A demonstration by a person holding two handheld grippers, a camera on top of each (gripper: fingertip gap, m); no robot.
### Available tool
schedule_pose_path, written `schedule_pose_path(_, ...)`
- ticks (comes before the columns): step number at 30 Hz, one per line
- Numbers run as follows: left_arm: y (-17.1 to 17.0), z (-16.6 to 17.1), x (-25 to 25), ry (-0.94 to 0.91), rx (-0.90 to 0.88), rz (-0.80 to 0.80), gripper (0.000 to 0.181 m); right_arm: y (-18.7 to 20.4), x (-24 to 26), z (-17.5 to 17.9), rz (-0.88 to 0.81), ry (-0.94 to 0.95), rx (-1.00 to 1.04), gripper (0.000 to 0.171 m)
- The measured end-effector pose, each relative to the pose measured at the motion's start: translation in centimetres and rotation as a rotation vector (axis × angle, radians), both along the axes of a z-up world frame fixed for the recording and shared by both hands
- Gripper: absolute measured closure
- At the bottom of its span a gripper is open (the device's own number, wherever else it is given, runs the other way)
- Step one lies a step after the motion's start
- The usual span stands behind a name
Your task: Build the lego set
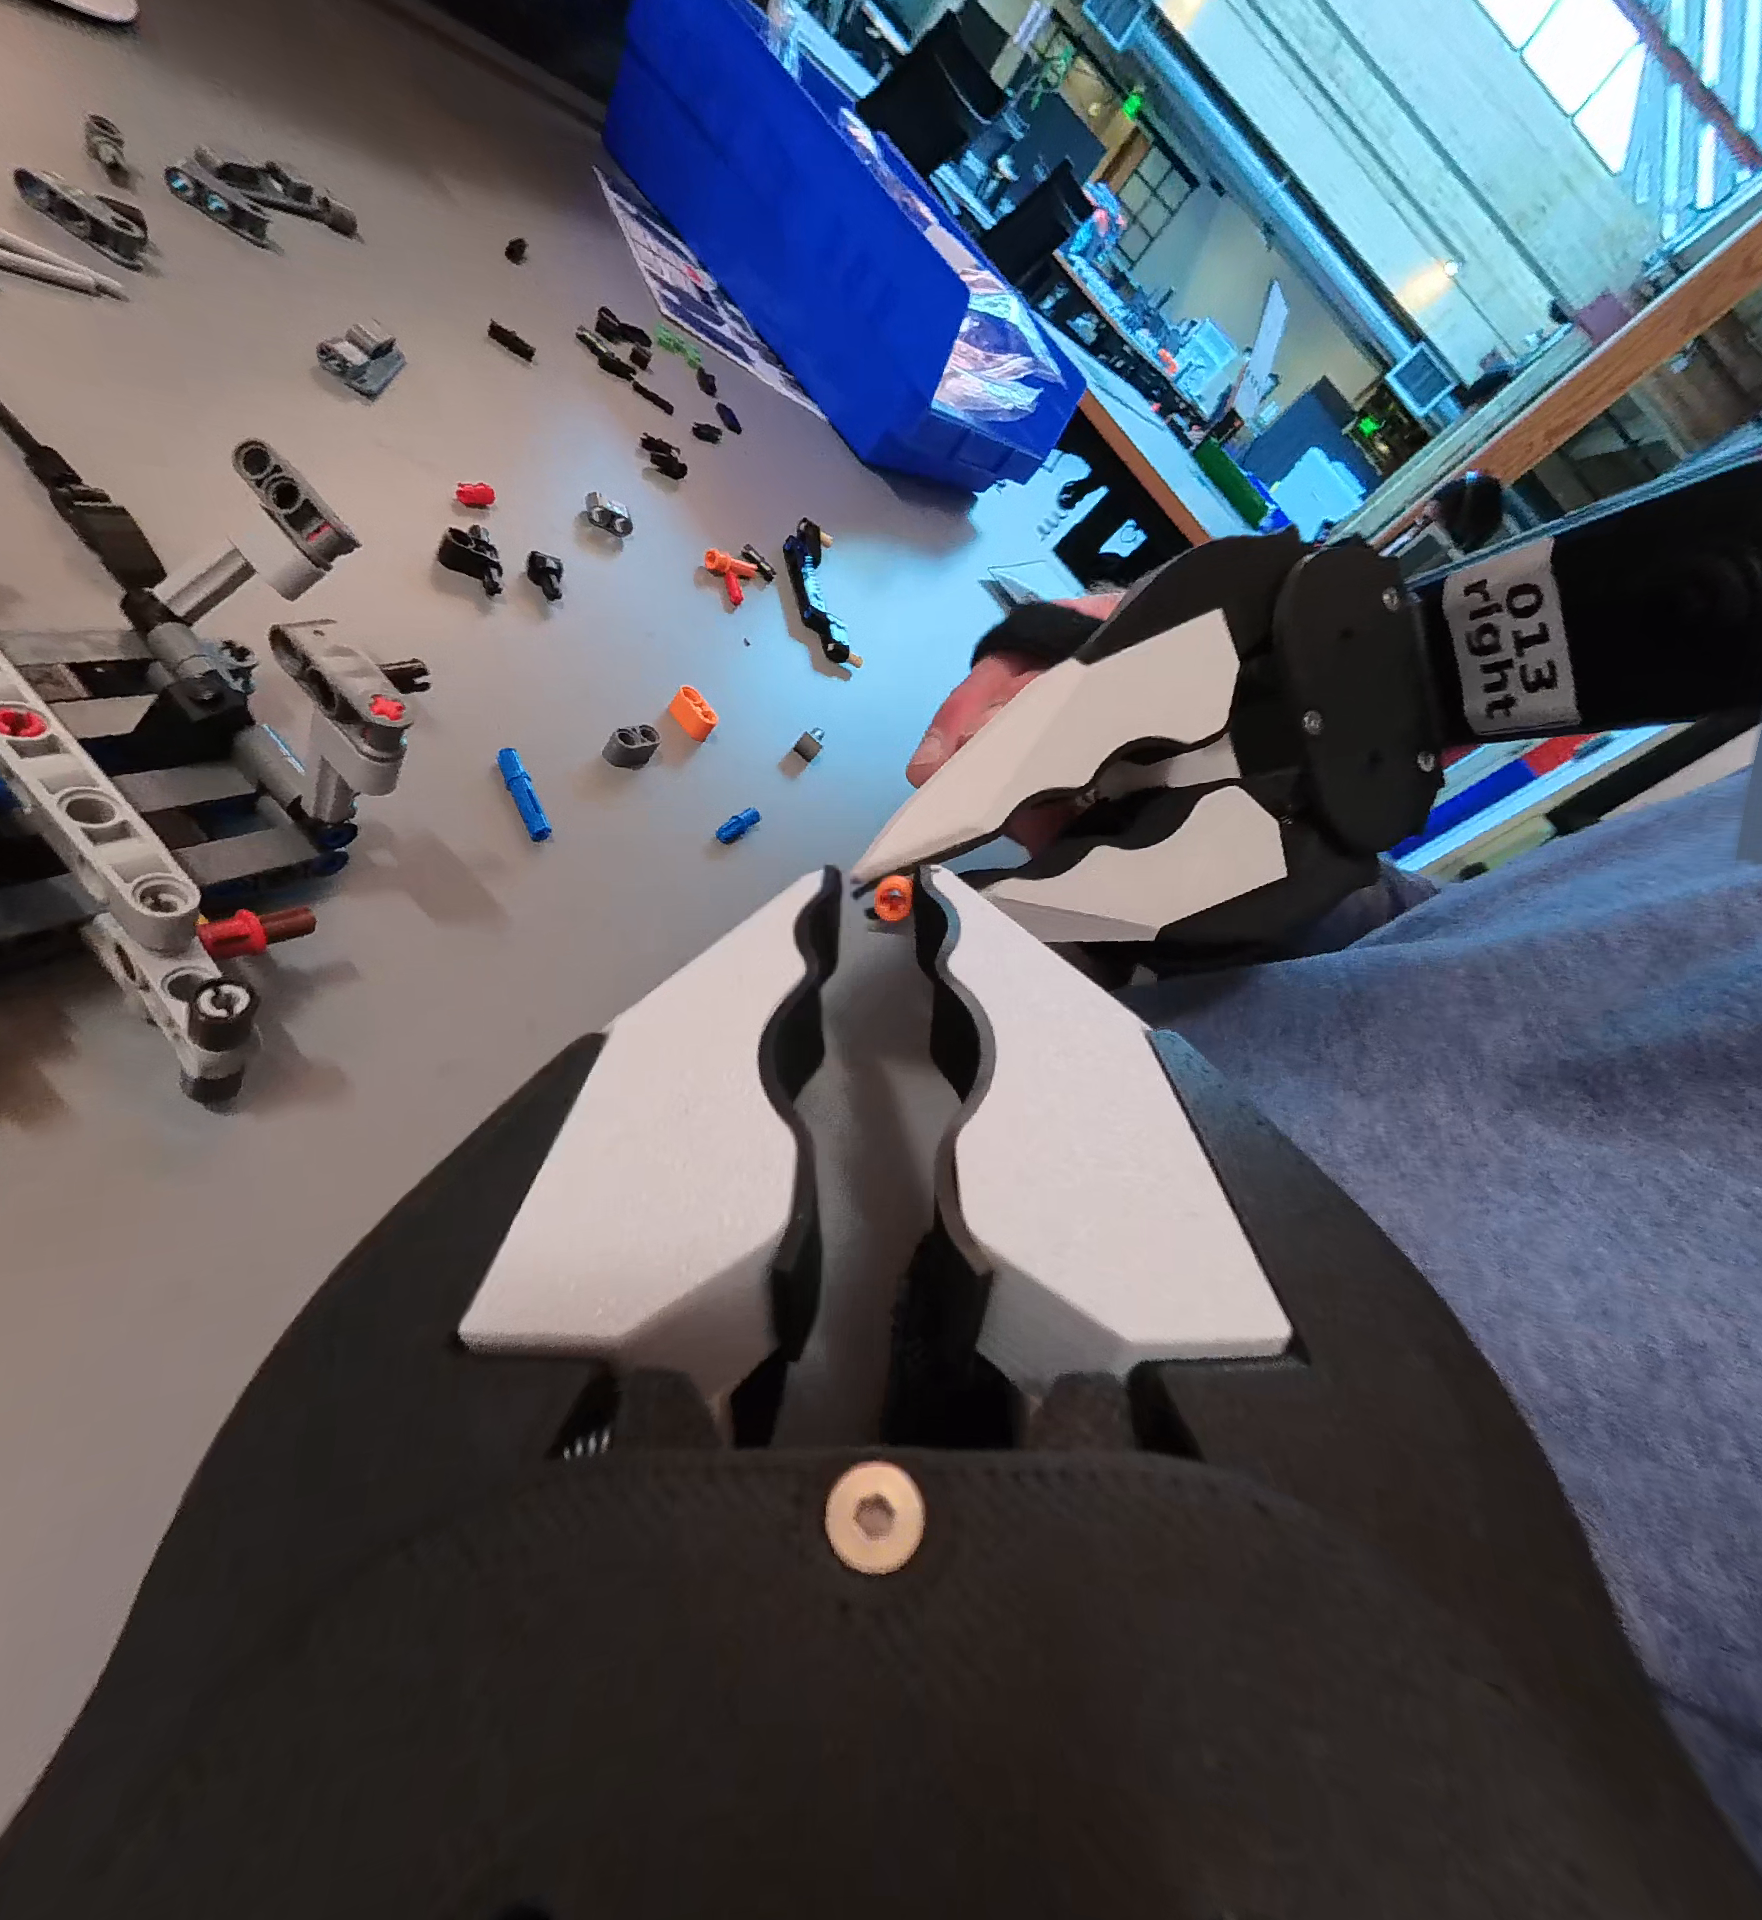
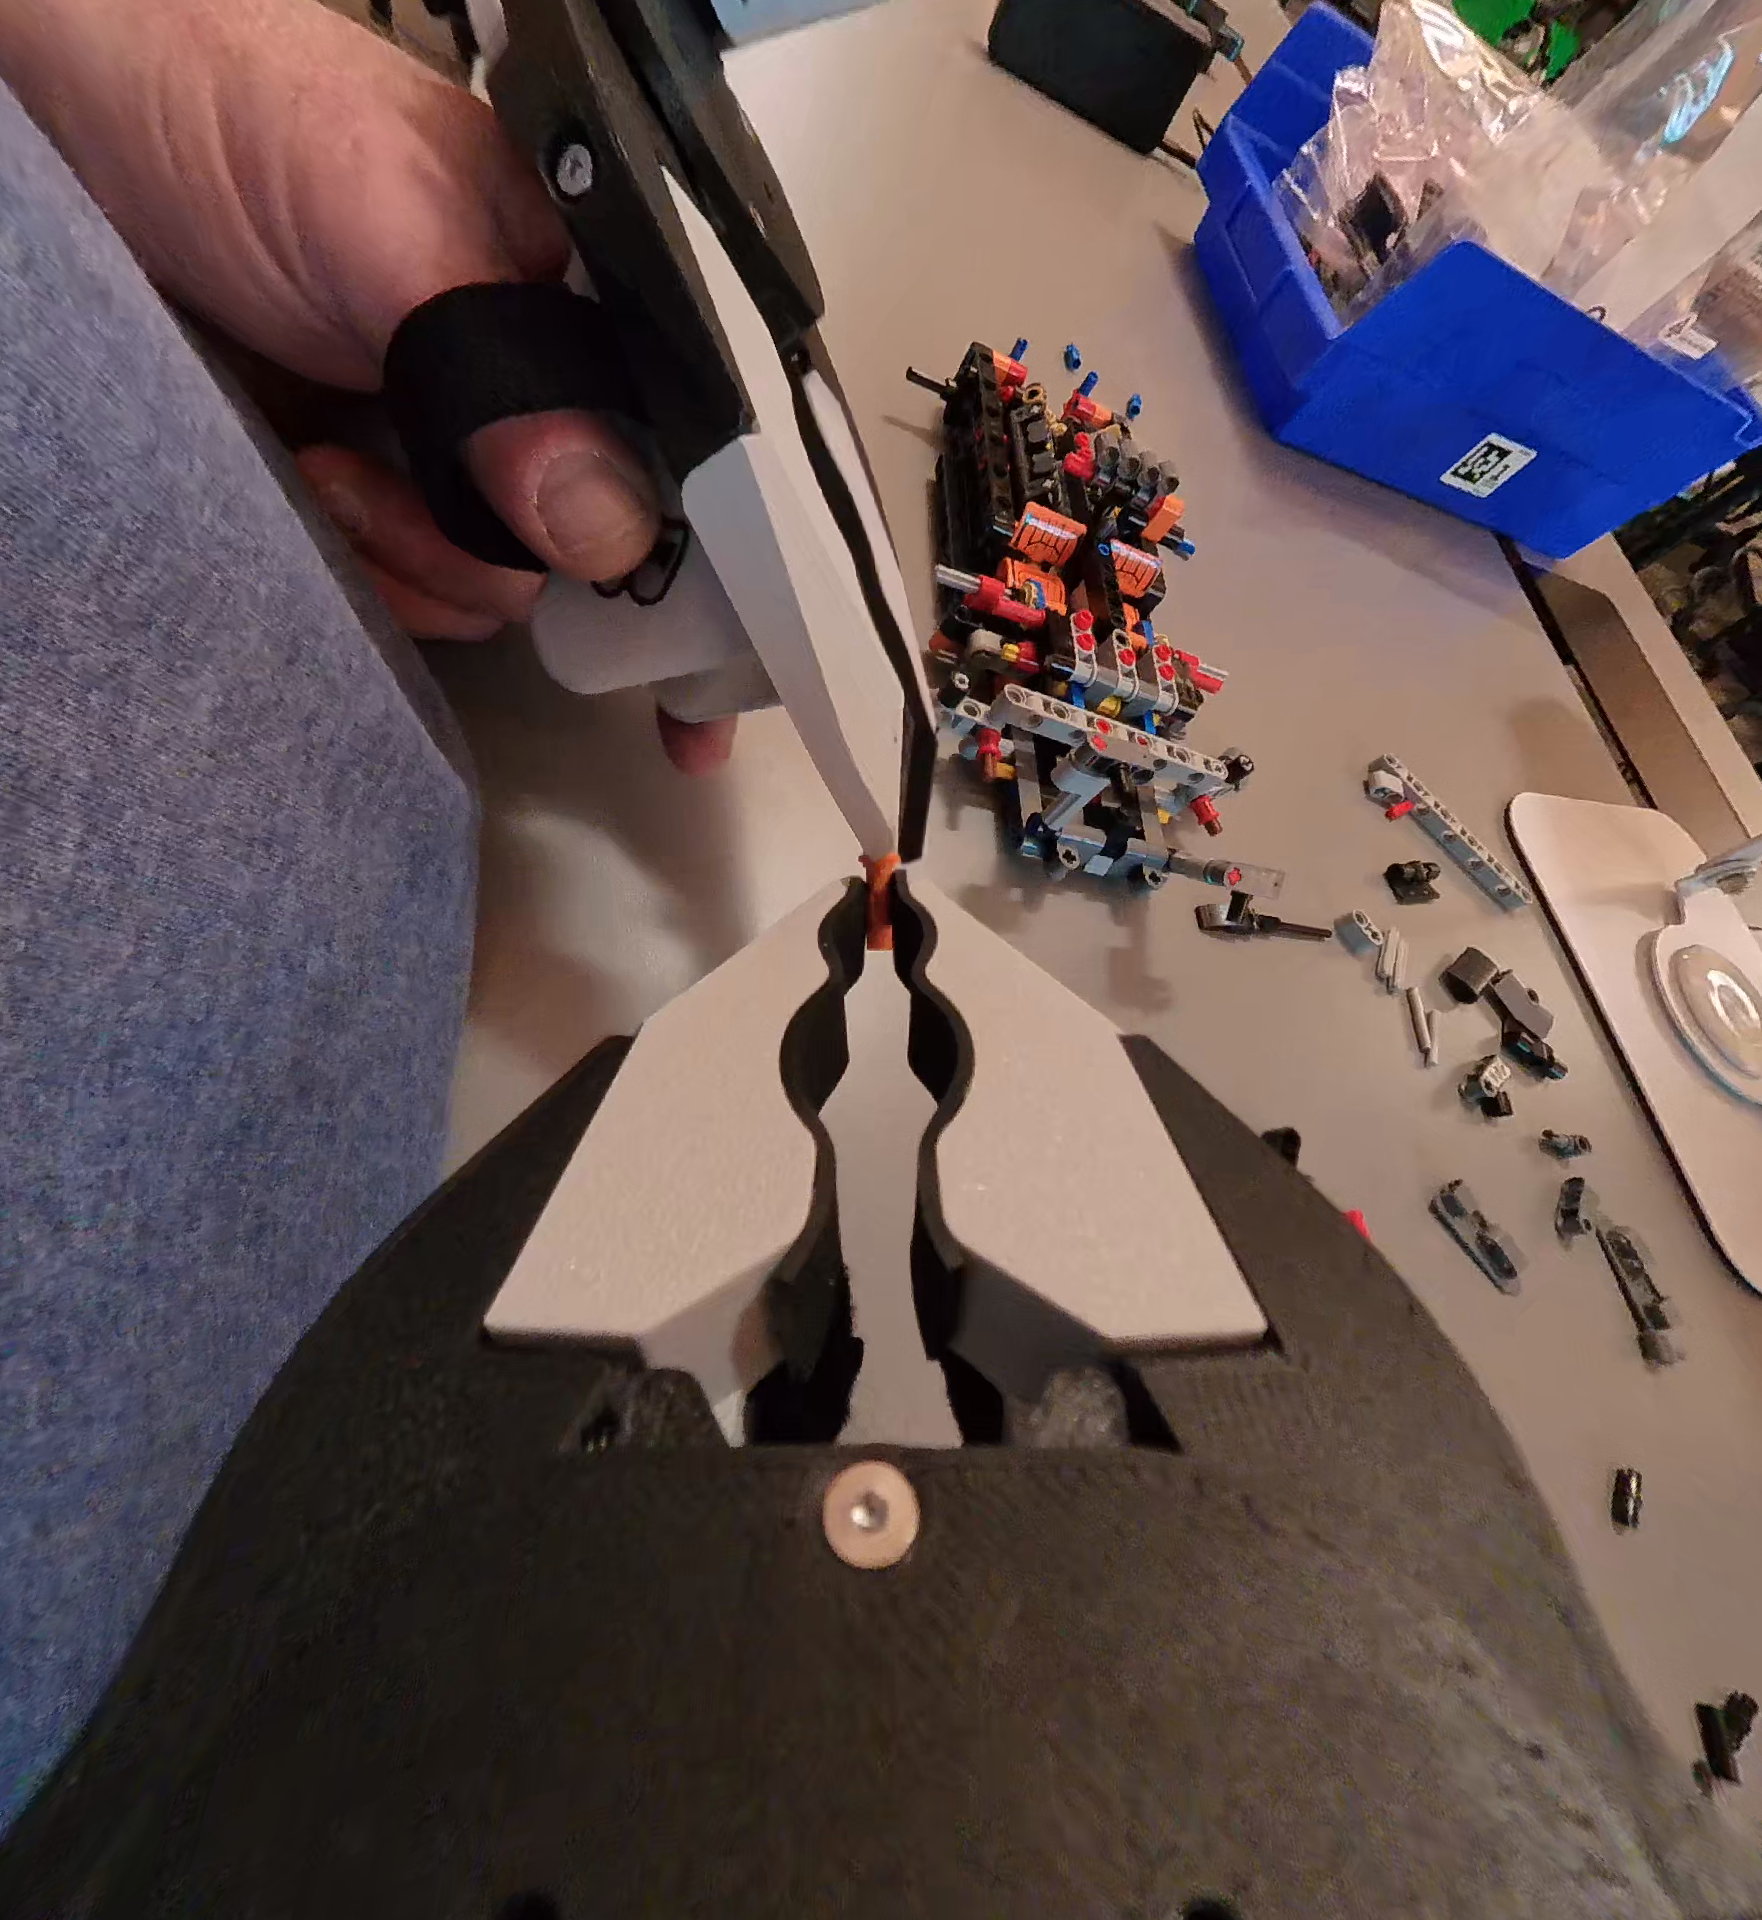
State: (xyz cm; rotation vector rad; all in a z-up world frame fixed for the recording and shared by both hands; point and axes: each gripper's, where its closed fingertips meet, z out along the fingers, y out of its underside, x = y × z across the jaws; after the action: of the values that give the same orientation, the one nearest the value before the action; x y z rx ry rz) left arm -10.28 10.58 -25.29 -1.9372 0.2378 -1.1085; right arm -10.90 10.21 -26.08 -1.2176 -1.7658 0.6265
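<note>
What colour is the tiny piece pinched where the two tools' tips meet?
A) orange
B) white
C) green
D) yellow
A: the small orange piece sits clamped at the tip of the right gripper, with the left gripper closed on it from the other side; the left wrist view shows the same orange piece end-on between the jaws.

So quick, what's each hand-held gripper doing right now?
Left hand-held gripper: closed on a small orange pin.
Right hand-held gripper: closed on that same pin.
</note>
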Motion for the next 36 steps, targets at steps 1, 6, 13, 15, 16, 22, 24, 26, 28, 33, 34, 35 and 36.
schedule_pose_path(1,0.1,-0.1,-0.1,0.012,0.0,0.009,0.166,0.2,0.2,-0.1,-0.007,-0.006,-0.005,0.169)
schedule_pose_path(6,0.3,-0.1,-0.7,0.028,0.01,0.032,0.162,2.1,2.2,-0.3,-0.066,-0.039,-0.026,0.169)
schedule_pose_path(13,0.5,-0.3,-1.1,0.012,-0.003,0.043,0.166,9.2,7.8,-2.1,-0.288,-0.163,-0.04,0.169)
schedule_pose_path(15,0.5,-0.3,-1.1,0.011,-0.007,0.04,0.167,10.2,8.6,-3.1,-0.316,-0.21,-0.056,0.169)
schedule_pose_path(16,0.5,-0.4,-1.1,0.012,-0.009,0.039,0.168,10.5,8.8,-3.7,-0.318,-0.232,-0.065,0.169)
schedule_pose_path(22,0.6,-0.5,-1.1,0.009,-0.023,0.037,0.169,11.5,9.0,-5.5,-0.338,-0.303,-0.106,0.169)
schedule_pose_path(24,0.7,-0.6,-1.0,0.009,-0.028,0.033,0.169,11.5,8.9,-5.5,-0.327,-0.304,-0.124,0.169)
schedule_pose_path(26,0.7,-0.6,-1.0,0.008,-0.031,0.03,0.169,11.5,8.9,-5.6,-0.321,-0.314,-0.134,0.169)
schedule_pose_path(28,0.8,-0.7,-0.9,0.009,-0.034,0.025,0.169,11.6,9.0,-5.6,-0.314,-0.327,-0.149,0.169)
schedule_pose_path(33,0.9,-0.7,-0.8,0.006,-0.039,0.015,0.169,11.6,9.0,-5.6,-0.309,-0.356,-0.184,0.164)
schedule_pose_path(34,0.9,-0.7,-0.7,0.004,-0.041,0.014,0.169,11.6,9.1,-5.6,-0.307,-0.363,-0.197,0.163)
schedule_pose_path(35,0.9,-0.7,-0.8,0.003,-0.042,0.014,0.169,11.6,9.1,-5.6,-0.305,-0.368,-0.205,0.162)
schedule_pose_path(36,0.9,-0.7,-0.7,0.002,-0.041,0.014,0.169,11.6,9.1,-5.6,-0.303,-0.372,-0.209,0.162)
